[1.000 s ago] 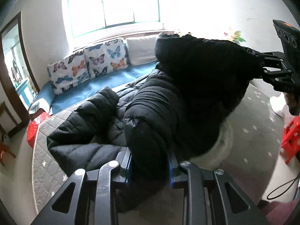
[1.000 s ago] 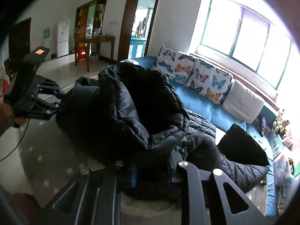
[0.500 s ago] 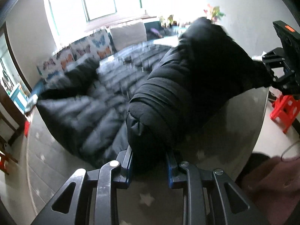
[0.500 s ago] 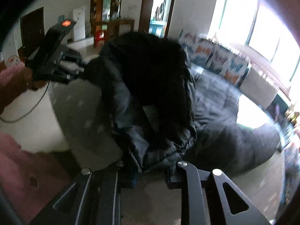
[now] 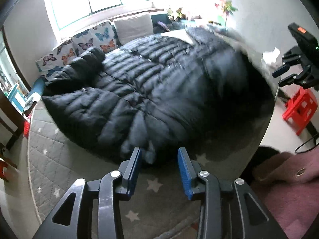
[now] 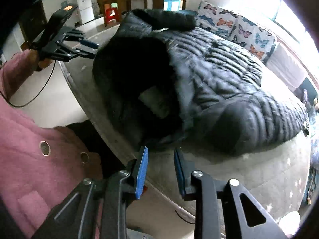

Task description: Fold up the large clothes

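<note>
A large black quilted puffer jacket [image 5: 151,91] lies spread over a grey star-patterned mattress [image 5: 59,165]. In the right wrist view its near end [image 6: 139,83] gapes and shows dark lining. My left gripper [image 5: 159,159] hovers at the near hem; its jaws are opening, and a fold of hem lies loose at the tips with the blue pads off it. That gripper [image 6: 87,49] also shows at the upper left of the right wrist view, apart from the jacket. My right gripper [image 6: 160,159] stands just short of the hem, its jaws opening with nothing between them. It [image 5: 287,75] appears at the far right of the left wrist view.
Butterfly cushions [image 5: 89,41] and a white cushion [image 5: 133,27] line the window side. A red stool [image 5: 301,107] stands on the floor at the right. A cable [image 6: 31,97] trails over pale floor. The person's pink coat [image 6: 26,149] fills the near edge.
Both grippers held the lifted hem before; now both have let go. The jacket has dropped and lies flat on the mattress. Both grippers have sunk toward the near edge.
</note>
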`<move>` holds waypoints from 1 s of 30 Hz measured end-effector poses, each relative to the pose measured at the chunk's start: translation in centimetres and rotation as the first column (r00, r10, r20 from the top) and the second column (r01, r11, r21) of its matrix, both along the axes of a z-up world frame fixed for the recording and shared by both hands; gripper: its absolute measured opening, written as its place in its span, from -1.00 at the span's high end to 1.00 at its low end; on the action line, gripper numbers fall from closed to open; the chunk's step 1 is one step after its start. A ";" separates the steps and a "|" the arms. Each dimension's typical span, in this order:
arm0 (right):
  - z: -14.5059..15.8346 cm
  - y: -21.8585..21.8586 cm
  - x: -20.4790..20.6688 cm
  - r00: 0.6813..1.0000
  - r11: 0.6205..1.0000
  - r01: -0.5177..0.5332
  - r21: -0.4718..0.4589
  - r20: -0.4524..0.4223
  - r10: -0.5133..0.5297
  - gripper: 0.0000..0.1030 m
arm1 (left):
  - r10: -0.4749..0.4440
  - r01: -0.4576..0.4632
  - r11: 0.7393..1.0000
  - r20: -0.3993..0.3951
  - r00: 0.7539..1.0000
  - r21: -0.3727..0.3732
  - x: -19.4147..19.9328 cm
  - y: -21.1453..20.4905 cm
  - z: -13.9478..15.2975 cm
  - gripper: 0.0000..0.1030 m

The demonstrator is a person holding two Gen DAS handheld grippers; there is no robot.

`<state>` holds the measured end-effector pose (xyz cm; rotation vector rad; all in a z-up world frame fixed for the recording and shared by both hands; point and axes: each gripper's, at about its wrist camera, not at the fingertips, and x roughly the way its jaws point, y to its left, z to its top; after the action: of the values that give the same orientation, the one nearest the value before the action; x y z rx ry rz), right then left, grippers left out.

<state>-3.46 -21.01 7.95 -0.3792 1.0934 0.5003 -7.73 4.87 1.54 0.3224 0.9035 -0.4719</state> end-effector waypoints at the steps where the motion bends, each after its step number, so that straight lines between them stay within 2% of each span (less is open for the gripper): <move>1: 0.1 -0.1 -0.8 1.000 1.000 0.015 -0.001 0.022 -0.015 0.41 | 0.025 -0.025 1.000 0.012 1.000 -0.018 0.0 0.6 0.8 -0.07; 2: 0.7 -0.3 0.1 0.998 0.999 0.034 -0.008 0.053 -0.034 0.36 | 0.052 -0.052 0.998 0.026 0.998 -0.033 0.0 1.1 1.6 -0.28; 3: 0.9 -0.3 0.5 0.995 0.999 0.048 -0.004 0.083 -0.047 0.25 | 0.088 -0.085 0.995 0.047 0.995 -0.058 0.1 1.8 2.4 -0.40; 4: 1.2 -0.4 1.4 0.991 0.998 0.066 0.015 0.115 -0.067 0.16 | 0.115 -0.110 0.991 0.056 0.992 -0.077 0.3 2.2 2.9 -0.42; 6: 1.0 -0.5 3.2 0.984 0.994 0.096 0.051 0.144 -0.102 -0.33 | 0.175 -0.170 0.980 0.046 0.983 -0.107 1.3 2.7 3.3 -0.42; 10: -1.1 0.3 7.1 0.979 0.989 0.127 0.079 0.149 -0.138 -0.35 | 0.228 -0.225 0.959 -0.003 0.974 -0.173 4.7 2.3 2.9 -0.42; 14: -5.5 1.6 9.8 0.987 0.986 0.139 0.091 0.074 -0.146 -0.35 | 0.220 -0.227 0.943 -0.057 0.974 -0.242 6.8 0.7 1.0 -0.42; 16: -7.2 1.8 8.0 0.991 0.987 0.134 0.086 0.012 -0.136 -0.35 | 0.205 -0.222 0.944 -0.094 0.974 -0.245 7.7 -0.5 -0.4 -0.42; 19: -11.1 2.5 6.5 0.992 0.992 0.121 -0.031 -0.033 -0.122 -0.35 | 0.183 -0.212 0.956 -0.150 0.972 -0.202 8.6 -2.1 -3.4 -0.42; 21: -10.8 2.5 5.6 0.994 0.994 0.105 -0.032 0.008 -0.105 -0.35 | 0.184 -0.217 0.962 -0.193 0.964 -0.164 9.1 -2.6 -5.3 -0.42; 23: -9.7 1.6 5.7 0.991 0.991 0.133 0.028 -0.015 -0.133 -0.35 | 0.197 -0.229 0.962 -0.203 0.959 -0.148 9.1 -2.5 -6.0 -0.42; 24: -9.1 0.9 5.6 0.989 0.986 0.149 0.068 -0.018 -0.148 -0.35 | 0.206 -0.240 0.957 -0.202 0.957 -0.165 9.0 -2.1 -5.5 -0.42; 26: -7.7 -0.7 5.8 0.982 0.975 0.188 0.115 -0.003 -0.189 -0.35 | 0.234 -0.263 0.948 -0.164 0.958 -0.180 8.6 -1.4 -4.5 -0.42; 28: -6.7 -2.4 6.1 0.969 0.965 0.237 0.110 0.046 -0.243 -0.35 | 0.302 -0.314 0.934 -0.091 0.949 -0.173 8.1 -0.1 -2.9 -0.43; 29: -6.2 -3.9 6.5 0.956 0.955 0.278 0.108 0.067 -0.286 -0.38 | 0.339 -0.344 0.923 -0.061 0.939 -0.173 8.0 0.8 -2.3 -0.48; 30: -5.9 -5.2 7.0 0.942 0.941 0.319 0.113 0.073 -0.328 -0.41 | 0.394 -0.393 0.903 -0.032 0.919 -0.171 7.9 1.9 -1.8 -0.67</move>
<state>3.59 -26.23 2.02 -0.1277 1.0134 0.2407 0.15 6.79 -0.27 -0.0245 0.8901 -0.1726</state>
